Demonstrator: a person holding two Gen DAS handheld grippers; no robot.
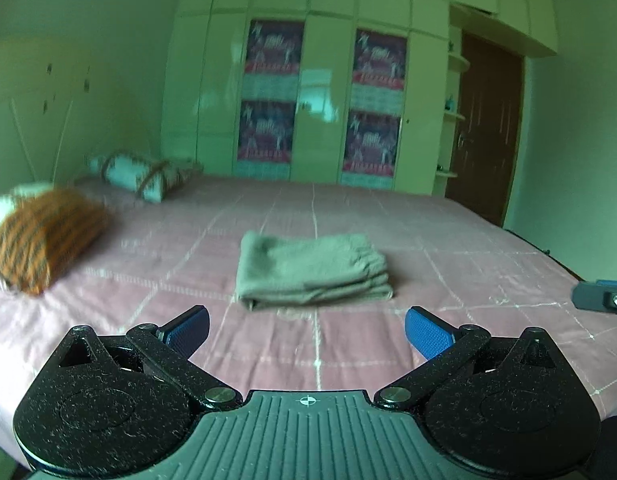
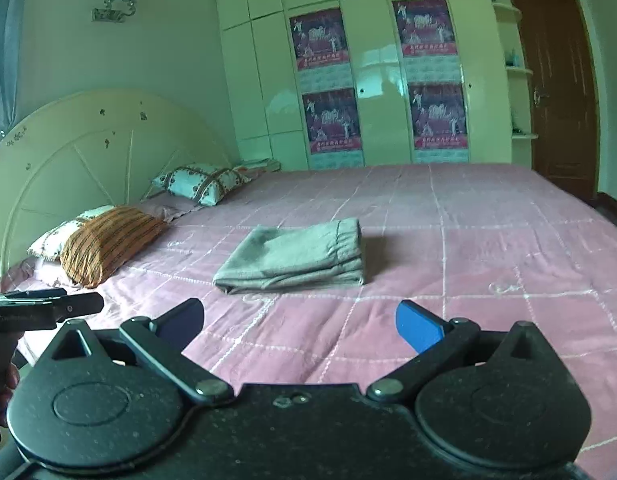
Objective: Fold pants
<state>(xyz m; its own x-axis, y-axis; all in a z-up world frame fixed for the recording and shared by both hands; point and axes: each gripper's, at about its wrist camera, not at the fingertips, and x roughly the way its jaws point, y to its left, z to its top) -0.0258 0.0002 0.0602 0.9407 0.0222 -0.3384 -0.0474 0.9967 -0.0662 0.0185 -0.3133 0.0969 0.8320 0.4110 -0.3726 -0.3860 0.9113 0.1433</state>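
Grey-green pants [image 1: 312, 266] lie folded into a flat stack in the middle of the pink bed [image 1: 448, 240]; the right wrist view shows the same pants [image 2: 296, 258]. My left gripper [image 1: 307, 330] stands open, well short of the stack, nothing between its blue pads. In the right wrist view my right gripper [image 2: 300, 326] is likewise open and empty, held back from the pants over the pink bed [image 2: 468, 220]. Neither gripper touches the cloth. At the right edge of the left wrist view part of the right gripper's body shows, and the left gripper's body shows at the left edge of the right wrist view.
An orange striped pillow [image 2: 108, 242] and a patterned pillow [image 2: 202, 182] lie at the head of the bed by the cream headboard [image 2: 68, 152]. A wardrobe [image 1: 320, 92] with posters stands behind the bed. A brown door [image 2: 556, 92] is at the back right.
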